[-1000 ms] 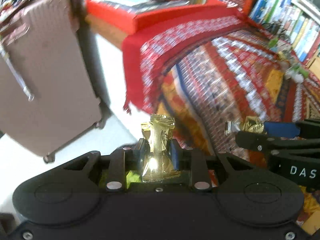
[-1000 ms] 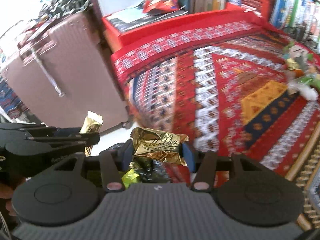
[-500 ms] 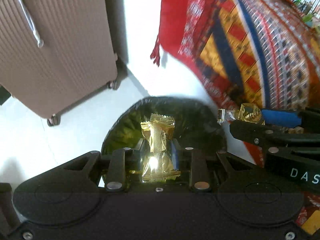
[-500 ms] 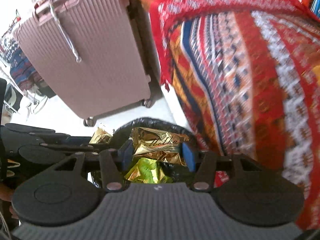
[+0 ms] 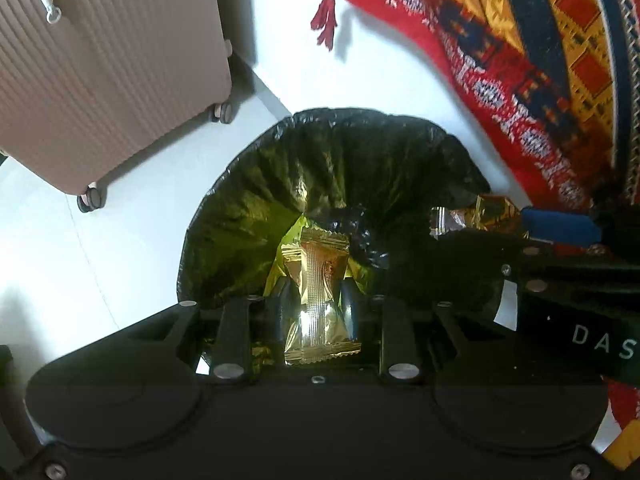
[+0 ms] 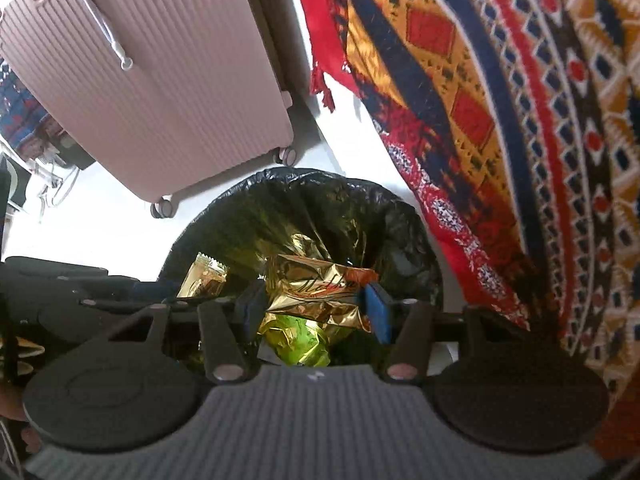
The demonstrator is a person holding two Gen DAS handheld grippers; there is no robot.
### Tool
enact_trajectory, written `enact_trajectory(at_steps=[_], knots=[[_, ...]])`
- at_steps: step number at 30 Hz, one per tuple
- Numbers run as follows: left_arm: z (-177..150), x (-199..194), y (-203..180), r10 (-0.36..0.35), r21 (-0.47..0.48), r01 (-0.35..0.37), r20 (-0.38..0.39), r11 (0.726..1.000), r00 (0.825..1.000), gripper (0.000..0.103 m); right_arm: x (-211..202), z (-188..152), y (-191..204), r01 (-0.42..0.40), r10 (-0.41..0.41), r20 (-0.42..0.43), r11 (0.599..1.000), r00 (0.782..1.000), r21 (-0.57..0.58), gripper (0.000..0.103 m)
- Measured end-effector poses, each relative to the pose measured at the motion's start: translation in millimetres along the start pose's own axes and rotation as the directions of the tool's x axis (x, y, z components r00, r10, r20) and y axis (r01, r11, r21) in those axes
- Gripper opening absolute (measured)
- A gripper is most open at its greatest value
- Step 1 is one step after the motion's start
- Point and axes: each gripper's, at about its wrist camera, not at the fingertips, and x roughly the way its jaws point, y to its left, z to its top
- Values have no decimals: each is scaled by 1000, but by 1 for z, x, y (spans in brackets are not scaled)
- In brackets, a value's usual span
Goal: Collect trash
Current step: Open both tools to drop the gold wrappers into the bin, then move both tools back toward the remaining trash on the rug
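both tongs, left (image 5: 314, 300) and right (image 6: 316, 304), each clench a gold wrapper (image 5: 320, 280) (image 6: 320, 292) over the black-lined bin (image 5: 280, 168).

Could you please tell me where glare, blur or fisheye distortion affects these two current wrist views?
Left wrist view: a bright glare patch on the lower gold wrapper held in the left gripper; the suitcase bows with fisheye curvature. Right wrist view: the patterned blanket is smeared toward the right edge, while the crinkled gold wrapper in the right gripper over the black trash bag stays sharp.
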Motion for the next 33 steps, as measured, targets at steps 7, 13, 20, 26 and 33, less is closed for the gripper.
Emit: enact_trajectory(at_steps=[7, 13, 20, 26, 33], knots=[[-2, 6, 5, -36, 1, 36, -18, 999, 999, 36, -1, 1, 1, -3, 2, 18, 1000, 1000, 25, 75], [-1, -5, 1, -3, 41, 2, 24, 999, 1000, 56, -11, 1, -1, 12, -13, 33, 999, 999, 34, 78], [5, -30, 2, 2, 36, -4, 53, 999, 999, 72, -32, 2, -1, 25, -30, 68, 998, 997, 65, 79], [14, -59, -1, 30, 40, -34, 111, 999, 993, 85, -65, 3, -3, 22, -32, 121, 996, 992, 86, 82], [31, -91, -13, 8, 78, -23, 183, 997, 983, 87, -108, 12, -8, 21, -49, 201, 990, 978, 140, 84]])
